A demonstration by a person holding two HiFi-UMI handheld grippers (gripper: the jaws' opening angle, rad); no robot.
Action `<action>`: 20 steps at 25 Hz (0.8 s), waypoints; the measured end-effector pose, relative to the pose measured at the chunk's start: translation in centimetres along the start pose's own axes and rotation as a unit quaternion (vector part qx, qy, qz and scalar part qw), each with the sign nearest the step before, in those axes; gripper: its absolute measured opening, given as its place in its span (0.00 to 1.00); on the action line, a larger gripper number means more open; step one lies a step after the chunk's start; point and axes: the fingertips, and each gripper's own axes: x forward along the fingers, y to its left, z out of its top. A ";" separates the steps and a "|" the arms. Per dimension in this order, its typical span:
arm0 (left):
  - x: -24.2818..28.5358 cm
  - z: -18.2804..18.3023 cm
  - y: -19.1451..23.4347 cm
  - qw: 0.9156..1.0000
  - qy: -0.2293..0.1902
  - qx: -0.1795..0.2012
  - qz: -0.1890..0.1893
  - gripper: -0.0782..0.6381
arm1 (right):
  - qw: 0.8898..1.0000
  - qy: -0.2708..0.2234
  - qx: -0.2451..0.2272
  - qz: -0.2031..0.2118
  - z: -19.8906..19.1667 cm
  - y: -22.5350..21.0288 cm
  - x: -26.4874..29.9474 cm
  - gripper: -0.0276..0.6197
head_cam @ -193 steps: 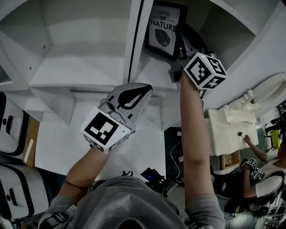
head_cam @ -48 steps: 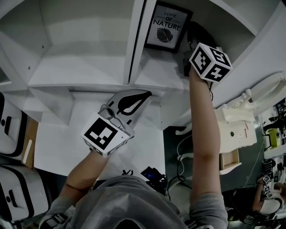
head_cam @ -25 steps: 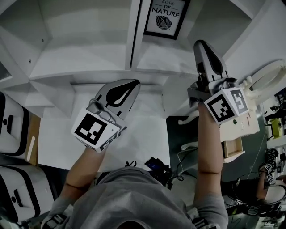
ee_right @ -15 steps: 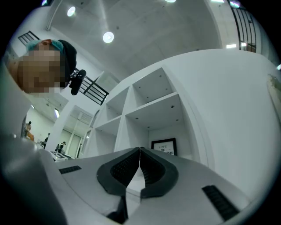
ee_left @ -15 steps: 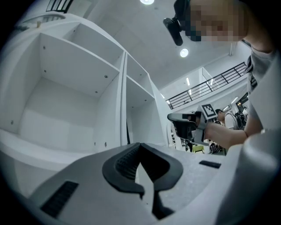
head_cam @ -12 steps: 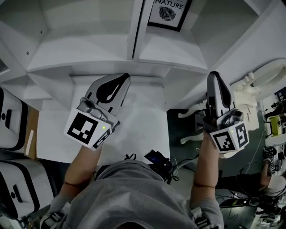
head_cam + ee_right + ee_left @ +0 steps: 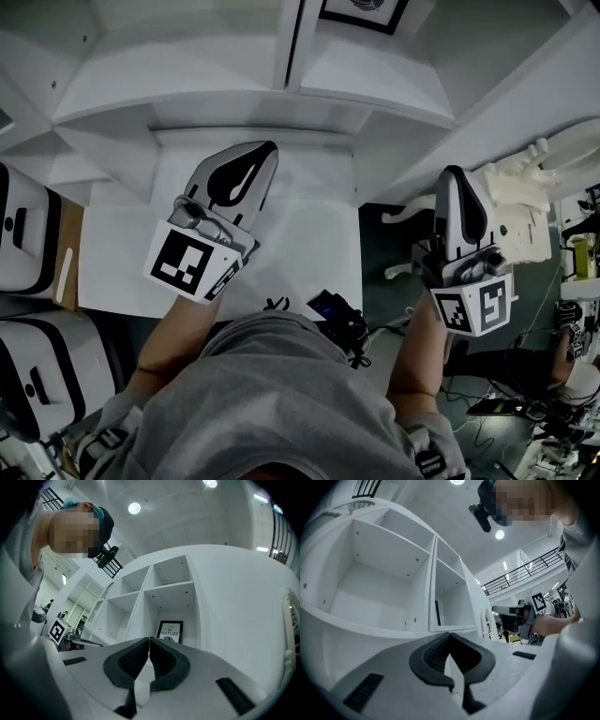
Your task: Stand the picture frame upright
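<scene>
Nearest us, below the white shelf [image 7: 216, 89] in the head view, our grey shirt [image 7: 272, 394] fills the bottom of the picture, and both bare forearms [image 7: 412, 347] reach from it toward the shelf. Our left gripper [image 7: 263, 153] hangs near the shelf's front edge, a little left of its upright divider [image 7: 292, 47], tip toward the shelf. Its jaws are pressed together, and its own view shows only a thin slit between the ribbed pads [image 7: 435, 654], with nothing in it. Our right gripper [image 7: 454, 174] is off the shelf's right side, clear of its outer wall and over the dark floor [image 7: 394, 244]. Its jaws are likewise closed tight on nothing; they meet in its own view. Neither gripper touches the shelf. Left of the shelf stand black-and-white cases [image 7: 19, 234]; right of the shelf, beyond our right gripper, sits a cream-coloured piece of furniture [image 7: 516, 202]. Farther in, the shelf's compartments open toward us, split by the divider. Farthest, the picture frame [image 7: 170, 632] stands upright on its lower edge at the back of the compartment just right of the divider, well apart from both grippers. It has a black border round a white sheet printed with the word NATURE. From the head view only its lower edge shows, at the shelf's far end.
</scene>
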 end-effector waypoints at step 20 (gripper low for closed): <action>-1.0 -1.1 -0.1 1.000 -0.003 0.004 0.015 0.12 | 0.999 0.026 0.027 -0.018 -4.3 1.9 -1.4 0.09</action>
